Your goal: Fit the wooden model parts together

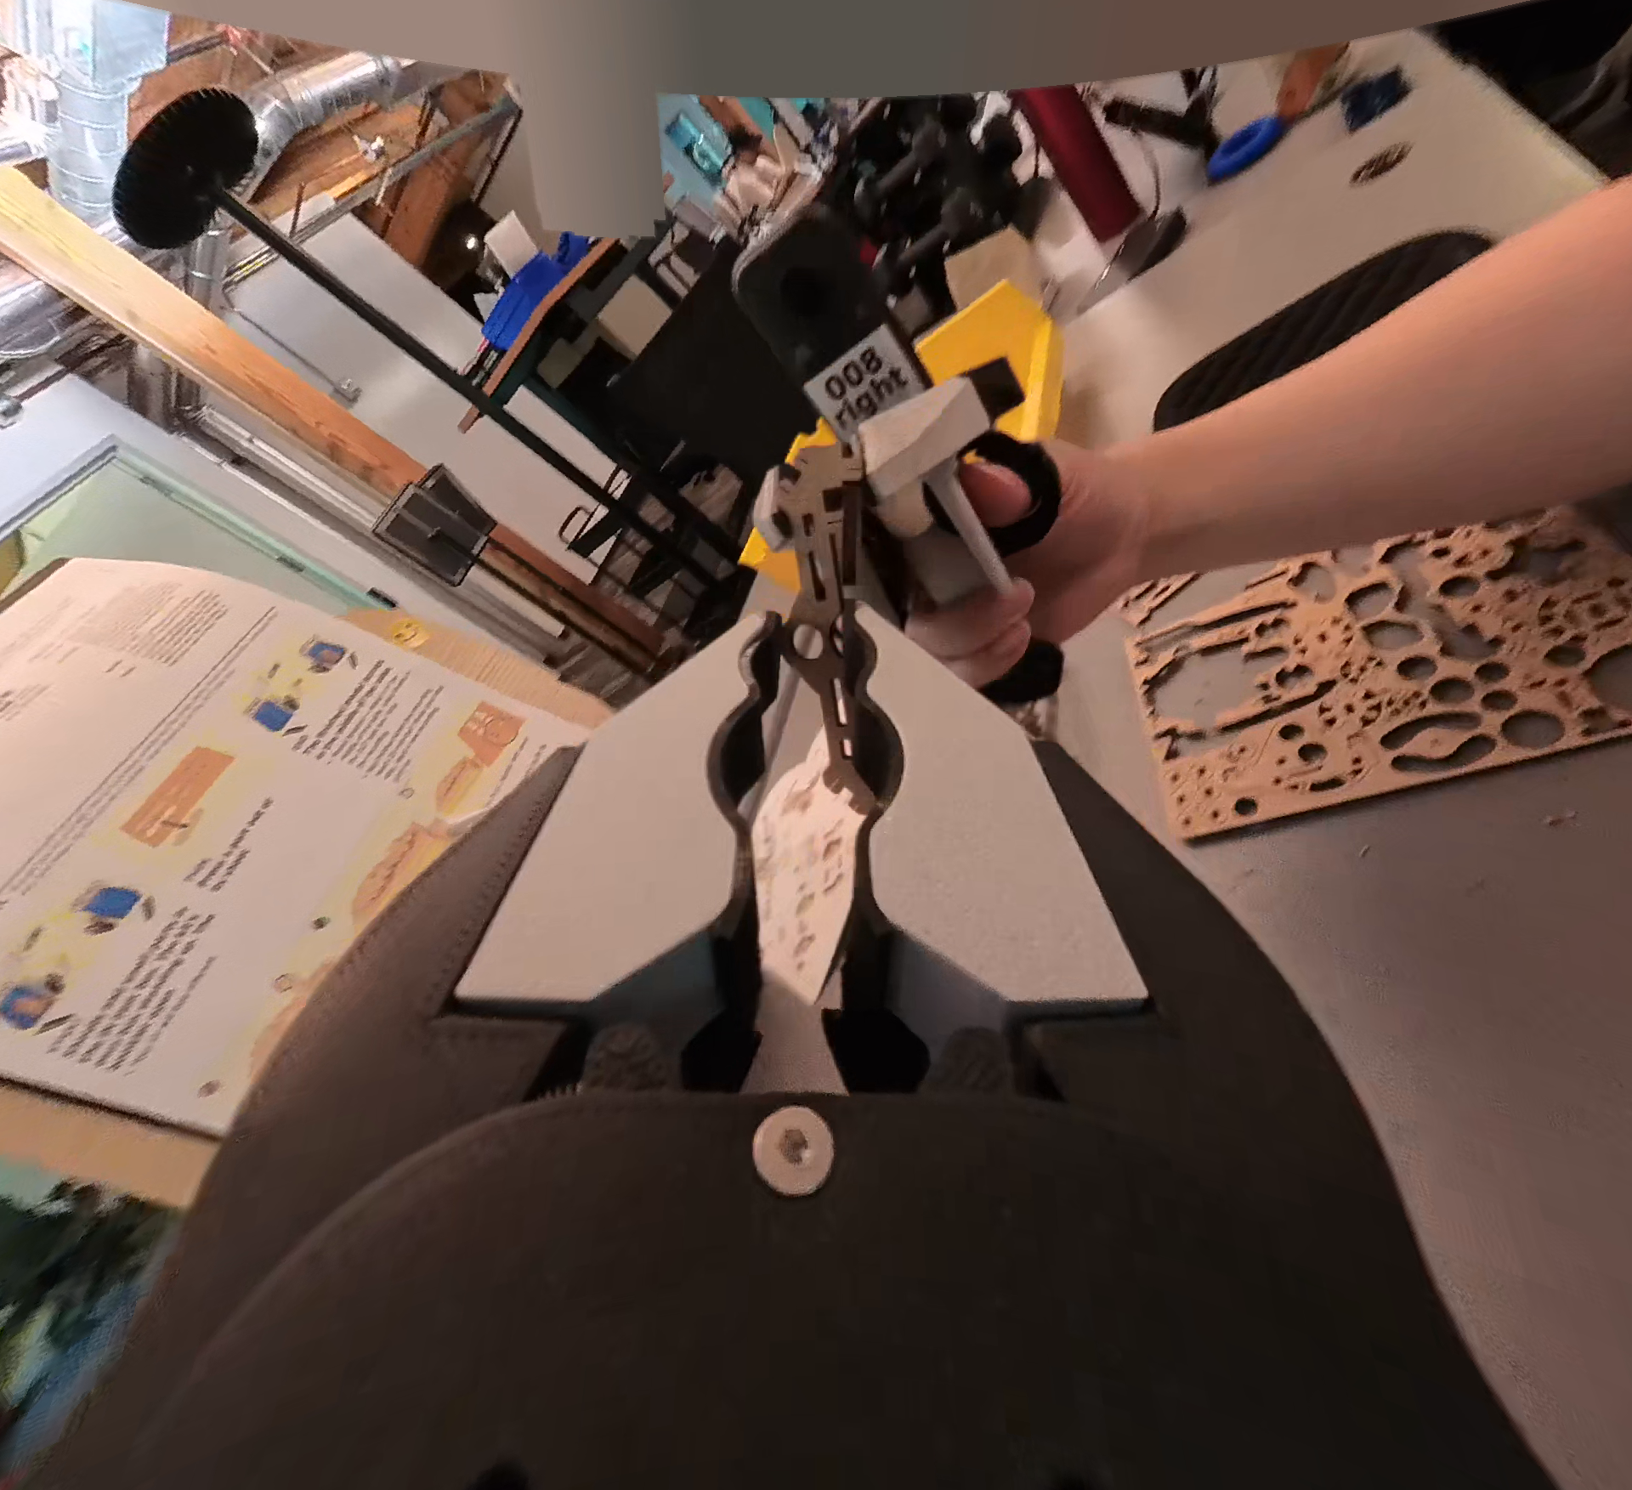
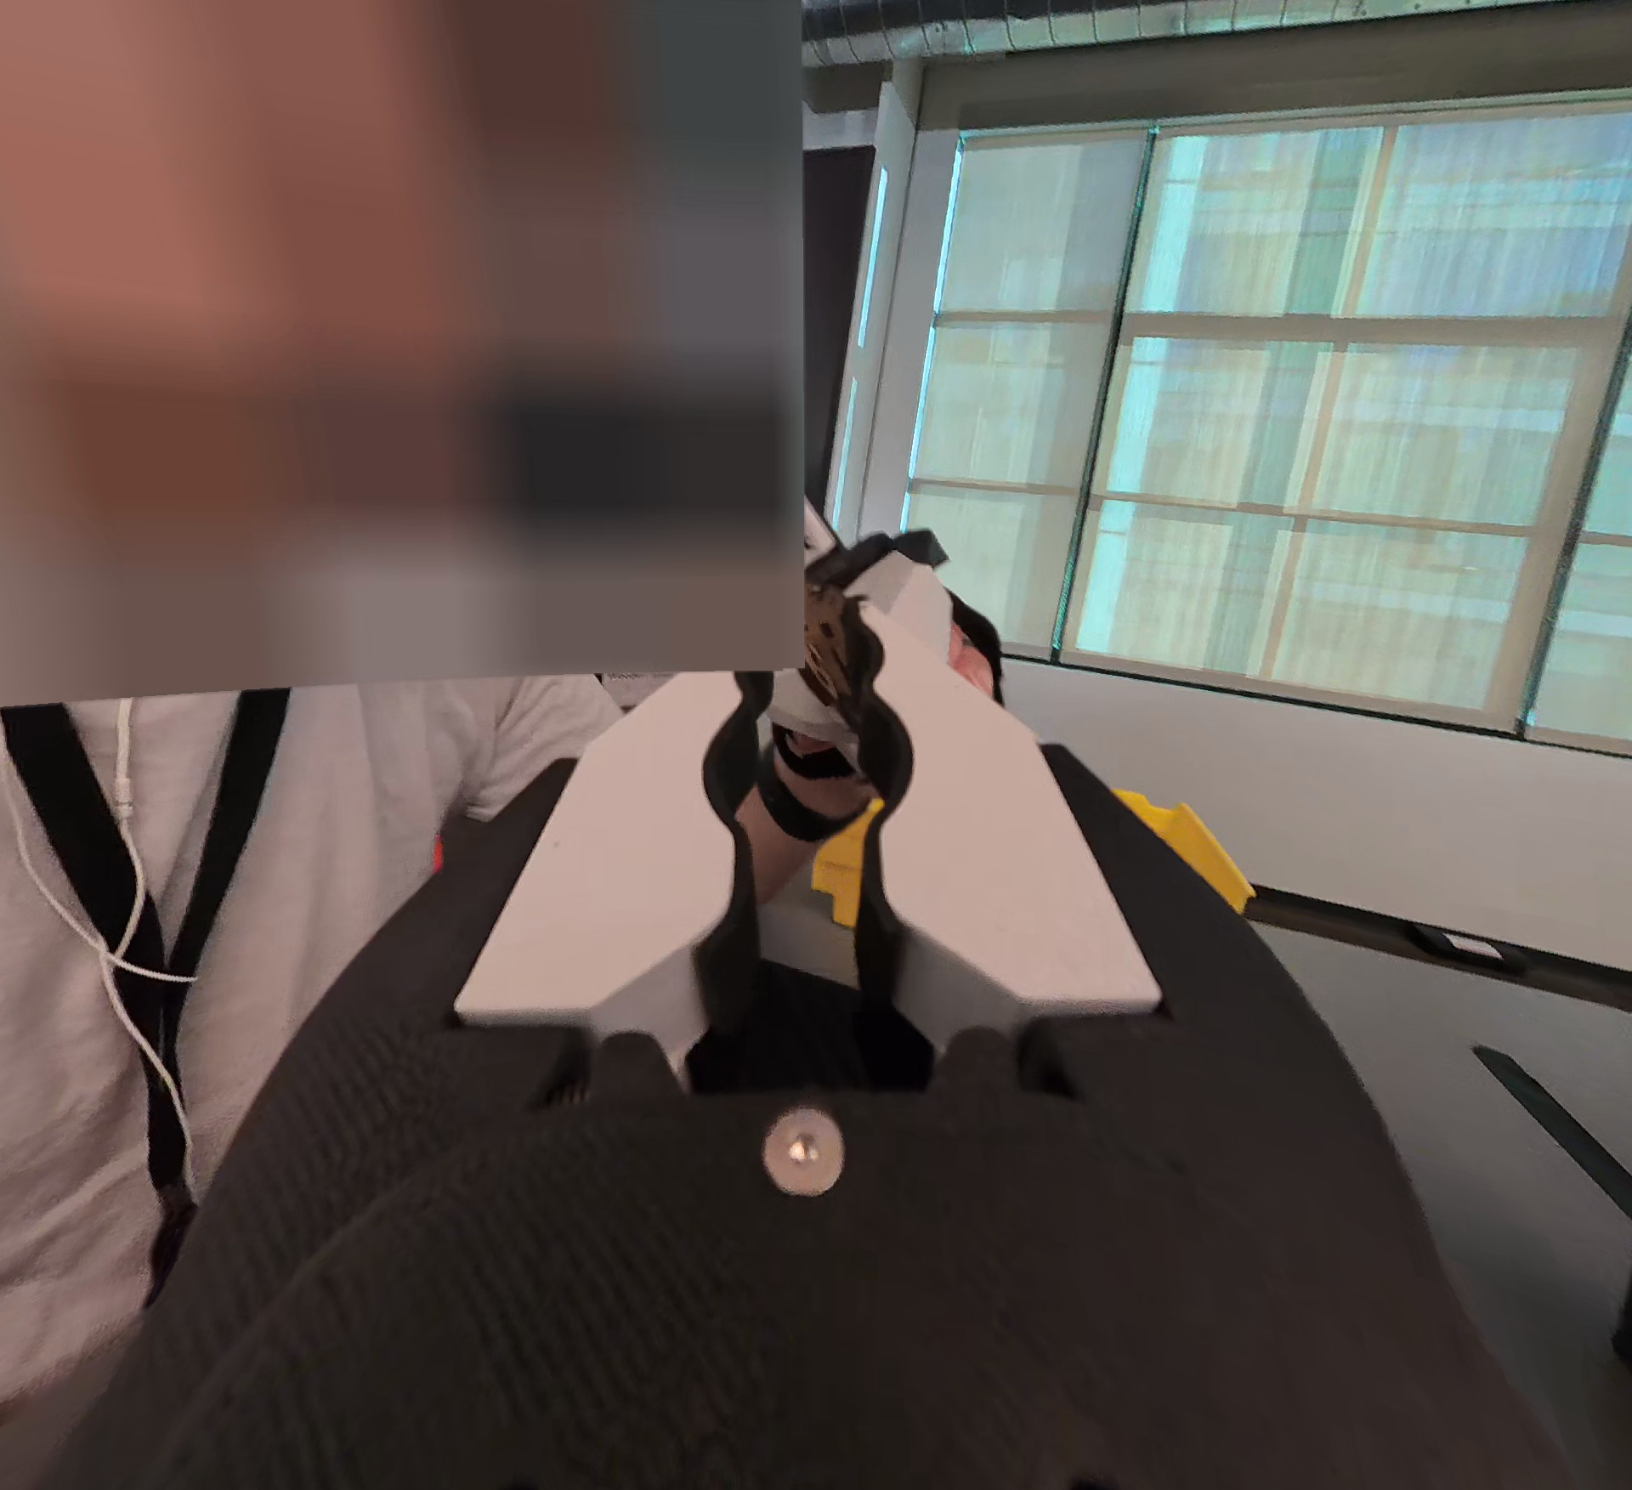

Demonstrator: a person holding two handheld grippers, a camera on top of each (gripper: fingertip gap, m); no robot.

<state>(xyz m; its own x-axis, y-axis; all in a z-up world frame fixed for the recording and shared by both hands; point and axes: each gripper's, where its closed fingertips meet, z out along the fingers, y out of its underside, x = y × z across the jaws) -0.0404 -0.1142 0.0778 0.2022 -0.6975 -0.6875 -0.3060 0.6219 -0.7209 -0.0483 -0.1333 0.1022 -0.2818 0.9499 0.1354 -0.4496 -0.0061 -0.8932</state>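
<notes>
Left wrist view shows the whole job: the left tool, its white fingers drawn narrow, pinches a thin, flat, pale wooden model part full of cut slots and round holes. That part's long axis runs nearly along the fingers, its far end reaching up and away toward the right tool, which meets it from the opposite side and grips the far end or a second piece joined there; which one cannot be told. A bare hand holds the right tool by its black loop handle.

Right of the wooden part, a tan laser-cut plywood sheet with many empty cut-outs lies flat on the grey table. Left of the part lies an open illustrated instruction booklet. Behind the part sits a yellow bin.

Right wrist view shows none of these but the bin. Its own fingers close narrowly on a dark-looking bit of the wood, half hidden, with the left tool's white fingers touching from beyond, a large paned window behind.
</notes>
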